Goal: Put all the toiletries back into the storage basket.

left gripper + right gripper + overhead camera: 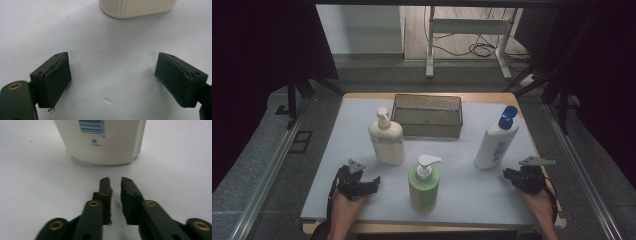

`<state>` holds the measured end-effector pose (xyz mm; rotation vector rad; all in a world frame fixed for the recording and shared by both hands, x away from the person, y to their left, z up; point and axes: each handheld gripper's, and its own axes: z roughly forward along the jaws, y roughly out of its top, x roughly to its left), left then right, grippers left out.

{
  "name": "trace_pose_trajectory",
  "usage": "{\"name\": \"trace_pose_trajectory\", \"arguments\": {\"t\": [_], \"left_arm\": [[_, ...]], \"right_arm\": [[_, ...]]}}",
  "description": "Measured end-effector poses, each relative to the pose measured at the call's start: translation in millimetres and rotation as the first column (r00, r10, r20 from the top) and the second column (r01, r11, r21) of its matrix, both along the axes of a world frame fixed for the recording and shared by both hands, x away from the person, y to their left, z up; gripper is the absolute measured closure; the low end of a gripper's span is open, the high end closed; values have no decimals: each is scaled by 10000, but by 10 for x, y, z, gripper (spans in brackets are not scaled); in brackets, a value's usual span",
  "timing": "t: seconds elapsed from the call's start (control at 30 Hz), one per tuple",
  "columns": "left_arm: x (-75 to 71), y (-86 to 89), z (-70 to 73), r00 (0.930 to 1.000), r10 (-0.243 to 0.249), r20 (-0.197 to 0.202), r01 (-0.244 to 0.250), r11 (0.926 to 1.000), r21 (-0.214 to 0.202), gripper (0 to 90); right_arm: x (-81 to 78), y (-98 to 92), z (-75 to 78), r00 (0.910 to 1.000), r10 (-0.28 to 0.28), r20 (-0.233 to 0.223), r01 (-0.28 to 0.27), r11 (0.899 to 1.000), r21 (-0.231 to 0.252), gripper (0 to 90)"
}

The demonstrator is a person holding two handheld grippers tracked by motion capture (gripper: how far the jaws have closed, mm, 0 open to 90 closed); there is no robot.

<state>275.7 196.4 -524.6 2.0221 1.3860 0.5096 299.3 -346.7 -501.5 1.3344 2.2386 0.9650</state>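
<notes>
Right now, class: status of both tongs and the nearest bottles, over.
Left tongs open, empty, facing cream bottle. Right tongs nearly shut, empty, short of white bottle. Path clear.

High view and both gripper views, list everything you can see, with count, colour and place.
Cream pump bottle: one, cream, left of centre on the mat.
Green pump bottle: one, green with a white pump, near centre front.
White bottle: one, white with a blue cap, right side, tilted.
Wire basket: one, dark grey, at the back of the mat.
Mat: one, white, covering the table.
Left gripper: one, black, jaws wide apart, before the cream pump bottle.
Right gripper: one, black, jaws nearly together, nothing between them, before the white bottle.
</notes>
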Motion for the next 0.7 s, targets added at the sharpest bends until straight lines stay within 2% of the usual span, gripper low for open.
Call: {"name": "trace_pose_trajectory", "arguments": {"t": [0.13,0.7], "left_arm": [[0,0,0,10000,1,2,-1,10000,-1,126],[-1,0,0,10000,2,6,-2,10000,2,126]], "right_arm": [[57,-12,-12,10000,-79,-13,79,9999,-66,899],[320,-95,-68,9985,-546,-71,545,9984,-167,899]]}}
